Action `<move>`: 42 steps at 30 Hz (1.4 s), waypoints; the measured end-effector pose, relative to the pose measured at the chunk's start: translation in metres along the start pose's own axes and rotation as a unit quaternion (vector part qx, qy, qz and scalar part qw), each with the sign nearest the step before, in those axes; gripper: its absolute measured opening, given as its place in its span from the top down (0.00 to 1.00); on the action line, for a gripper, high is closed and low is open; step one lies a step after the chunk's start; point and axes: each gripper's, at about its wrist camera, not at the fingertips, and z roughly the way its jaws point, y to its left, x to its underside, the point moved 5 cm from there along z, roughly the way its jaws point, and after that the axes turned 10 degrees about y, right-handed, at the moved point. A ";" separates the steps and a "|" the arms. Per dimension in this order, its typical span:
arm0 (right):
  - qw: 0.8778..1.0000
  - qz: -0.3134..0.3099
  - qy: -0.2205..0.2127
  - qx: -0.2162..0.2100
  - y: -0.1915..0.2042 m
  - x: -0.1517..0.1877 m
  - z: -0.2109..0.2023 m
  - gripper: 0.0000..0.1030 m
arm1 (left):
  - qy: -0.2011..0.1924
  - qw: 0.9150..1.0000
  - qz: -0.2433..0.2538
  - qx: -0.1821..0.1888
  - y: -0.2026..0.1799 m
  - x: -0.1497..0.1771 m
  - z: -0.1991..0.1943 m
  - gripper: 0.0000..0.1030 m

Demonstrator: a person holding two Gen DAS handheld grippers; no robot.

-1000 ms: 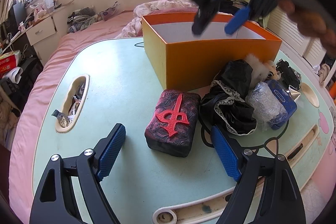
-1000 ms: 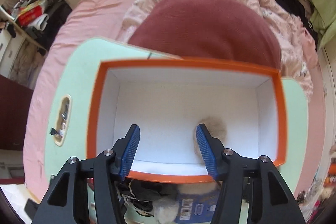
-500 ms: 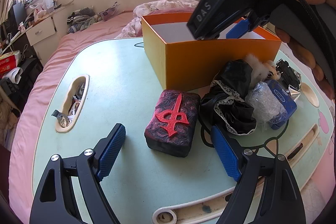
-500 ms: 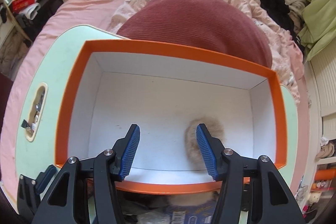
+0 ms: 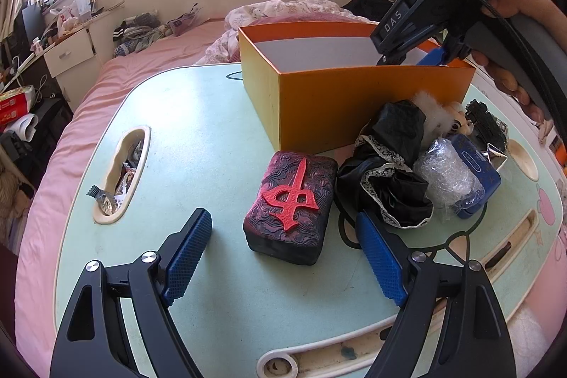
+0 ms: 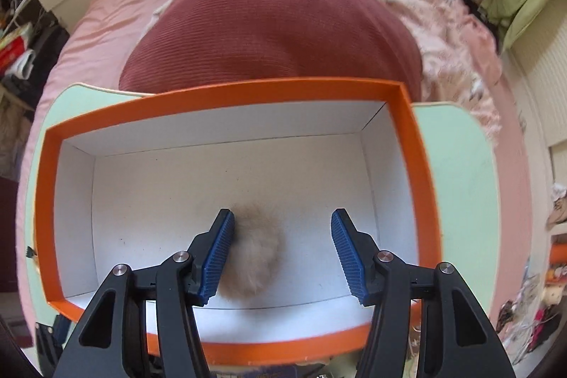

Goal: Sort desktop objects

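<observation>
Left wrist view: the left tongs [image 5: 283, 248] hang open over the pale green desk [image 5: 198, 130], nothing between their 2 blue pads. Just past them, near the centre, lies a dark block with a red raised emblem [image 5: 292, 204], resting on the desk and apart from both pads. At 3 o'clock from it sits a heap: black lace-trimmed cloth [image 5: 386, 179], a bubble-wrap bundle [image 5: 448, 178] and a blue case [image 5: 478, 170], all touching. A white fluffy toy [image 5: 437, 112] lies against the heap at its 12 o'clock side. At 12 o'clock from the block stands the orange box [image 5: 340, 101], open at the top. The right tongs [image 5: 411, 57], held by a hand [image 5: 514, 23], dip into the box at 2 o'clock.

Right wrist view: the right tongs [image 6: 281, 257] point down into the orange box [image 6: 226, 91], jaws apart and gripping nothing. A tan fur ball [image 6: 258, 261] lies on the white box floor at 6 o'clock, beside the left pad; whether it touches the pad I cannot tell. Beyond the box, at 12 o'clock, a dark red cushion [image 6: 273, 27] rests on the pink bed [image 6: 102, 16].
</observation>
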 end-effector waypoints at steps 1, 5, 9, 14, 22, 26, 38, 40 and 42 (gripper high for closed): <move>0.999 -0.004 0.027 -0.017 0.001 0.001 0.009 0.47 | 0.000 1.000 0.000 0.000 0.000 0.000 0.000 0.19; 1.000 -0.020 0.003 -0.008 0.008 0.004 0.008 0.61 | 0.000 1.000 0.000 0.000 -0.001 -0.003 0.000 0.19; 1.000 -0.026 -0.001 -0.007 0.011 0.007 0.008 0.87 | 0.000 1.000 0.000 0.000 -0.001 -0.004 -0.001 0.19; 0.998 -0.023 -0.009 -0.056 0.000 0.011 -0.007 0.89 | 0.000 1.000 0.000 0.000 -0.002 -0.005 -0.001 0.19; 0.988 -0.027 -0.102 -0.116 -0.025 0.040 -0.085 0.97 | 0.000 1.000 -0.004 -0.004 -0.001 -0.005 -0.001 0.19; 0.987 -0.021 -0.100 -0.127 -0.032 0.046 -0.092 0.80 | 0.000 1.000 -0.005 -0.005 0.000 -0.005 -0.001 0.19; 1.000 -0.015 -0.013 0.012 0.000 -0.001 -0.006 0.35 | -0.001 1.000 -0.005 -0.005 -0.002 -0.006 -0.004 0.18; 0.999 -0.035 0.006 0.003 0.010 0.002 0.004 0.65 | 0.000 1.000 -0.005 -0.004 -0.001 -0.007 -0.002 0.18; 0.999 -0.042 -0.001 0.000 0.014 0.005 0.002 0.65 | -0.001 1.000 -0.006 -0.003 -0.001 -0.007 -0.002 0.18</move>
